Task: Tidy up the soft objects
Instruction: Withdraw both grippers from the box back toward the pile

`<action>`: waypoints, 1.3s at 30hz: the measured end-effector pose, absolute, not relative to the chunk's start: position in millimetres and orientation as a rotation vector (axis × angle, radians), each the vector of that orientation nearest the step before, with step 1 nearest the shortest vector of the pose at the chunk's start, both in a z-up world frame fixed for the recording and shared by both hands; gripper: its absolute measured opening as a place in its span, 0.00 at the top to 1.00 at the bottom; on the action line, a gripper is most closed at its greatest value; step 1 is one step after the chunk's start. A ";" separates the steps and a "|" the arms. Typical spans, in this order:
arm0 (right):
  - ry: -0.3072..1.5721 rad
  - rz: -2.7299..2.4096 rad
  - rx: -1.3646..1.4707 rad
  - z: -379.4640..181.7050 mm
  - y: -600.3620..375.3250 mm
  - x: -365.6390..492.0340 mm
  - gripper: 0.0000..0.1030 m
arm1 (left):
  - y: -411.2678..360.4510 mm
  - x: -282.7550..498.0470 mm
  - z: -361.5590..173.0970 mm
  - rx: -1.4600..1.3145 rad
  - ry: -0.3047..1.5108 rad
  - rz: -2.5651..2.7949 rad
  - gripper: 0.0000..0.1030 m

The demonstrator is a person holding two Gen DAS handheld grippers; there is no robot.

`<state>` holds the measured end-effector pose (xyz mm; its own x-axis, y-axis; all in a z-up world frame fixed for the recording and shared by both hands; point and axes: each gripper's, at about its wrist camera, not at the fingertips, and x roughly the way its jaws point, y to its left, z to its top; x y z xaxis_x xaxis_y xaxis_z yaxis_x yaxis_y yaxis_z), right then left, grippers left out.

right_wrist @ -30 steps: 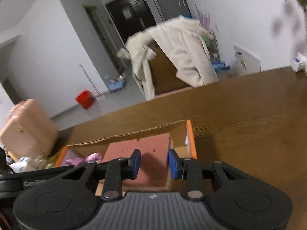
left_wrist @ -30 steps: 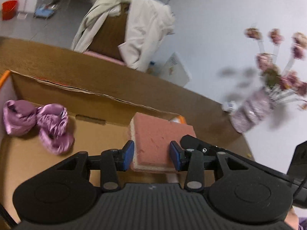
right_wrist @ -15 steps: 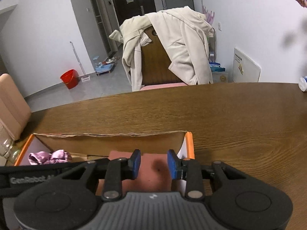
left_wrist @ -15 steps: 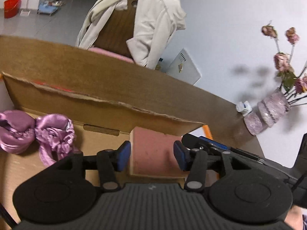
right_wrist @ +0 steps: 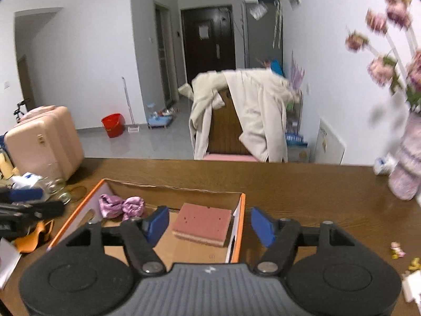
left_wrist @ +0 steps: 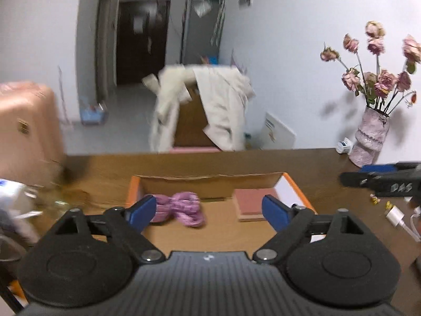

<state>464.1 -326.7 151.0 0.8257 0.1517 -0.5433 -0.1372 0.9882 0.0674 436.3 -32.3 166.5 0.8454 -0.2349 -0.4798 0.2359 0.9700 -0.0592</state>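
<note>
Even, cool indoor light fills both views, with no glare. The left wrist view is smeared by motion blur, worst on the pink suitcase [left_wrist: 26,129] and draped coat [left_wrist: 210,105]. In the right wrist view the dried flowers [right_wrist: 389,39] blur. The vase [left_wrist: 371,137] casts soft wall shadows. Fisheye bending darkens corners.

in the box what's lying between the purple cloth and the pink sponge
Nothing: between the purple cloth and the pink sponge there is only bare cardboard floor of the box. The right wrist view shows it best; the left wrist view agrees.
</note>
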 end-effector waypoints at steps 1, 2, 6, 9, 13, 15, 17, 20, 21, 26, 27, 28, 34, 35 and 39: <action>0.564 0.154 0.013 154.6 -325.4 451.0 0.26 | -28.0 421.7 169.2 0.011 0.484 -0.240 0.10; 0.544 0.154 -0.001 157.1 -323.2 434.0 0.21 | -22.3 405.0 170.7 0.017 0.461 -0.230 0.09; 0.464 0.166 -0.033 163.2 -313.3 373.0 0.17 | -1.6 335.7 166.2 0.024 0.383 -0.187 0.04; 0.397 0.194 -0.017 160.6 -308.3 326.6 0.13 | 5.6 285.9 153.2 0.045 0.317 -0.183 0.00; 0.321 0.215 -0.008 144.6 -300.4 260.9 0.07 | 5.7 221.2 132.2 0.072 0.241 -0.193 0.00; 0.297 0.220 -0.009 131.0 -295.7 233.6 0.06 | 5.2 192.4 122.8 0.075 0.218 -0.206 0.00; 0.271 0.222 -0.019 115.2 -289.5 205.2 0.04 | 3.6 161.1 111.8 0.097 0.182 -0.203 0.00; 0.256 0.206 -0.043 95.0 -281.0 170.3 0.01 | 0.0 121.6 92.5 0.142 0.127 -0.191 0.00; 0.261 0.198 -0.038 86.7 -278.9 158.9 0.01 | 1.2 111.6 87.2 0.154 0.122 -0.192 0.00; 0.300 0.189 -0.002 55.0 -269.9 118.8 0.01 | 4.1 78.2 66.7 0.139 0.152 -0.233 0.00; 0.305 0.198 -0.009 49.8 -268.0 112.1 0.01 | 5.3 74.2 63.1 0.136 0.157 -0.234 0.00; 0.314 0.208 -0.017 45.3 -266.0 106.9 0.01 | 7.4 71.3 59.6 0.132 0.165 -0.227 0.00; 0.331 0.193 -0.021 36.3 -264.3 95.8 0.01 | 12.5 71.8 47.5 0.125 0.202 -0.212 0.00; 0.331 0.189 -0.015 36.9 -265.0 96.7 0.01 | 12.8 71.4 46.7 0.121 0.206 -0.212 0.00; 0.341 0.184 -0.007 34.8 -266.8 100.4 0.01 | 10.0 78.6 47.5 0.122 0.215 -0.216 0.00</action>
<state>100.4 -266.8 34.8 0.9259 0.1780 -0.3332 -0.1803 0.9833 0.0243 78.6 10.0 47.5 0.9542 -0.1988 -0.2238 0.2247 0.9696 0.0968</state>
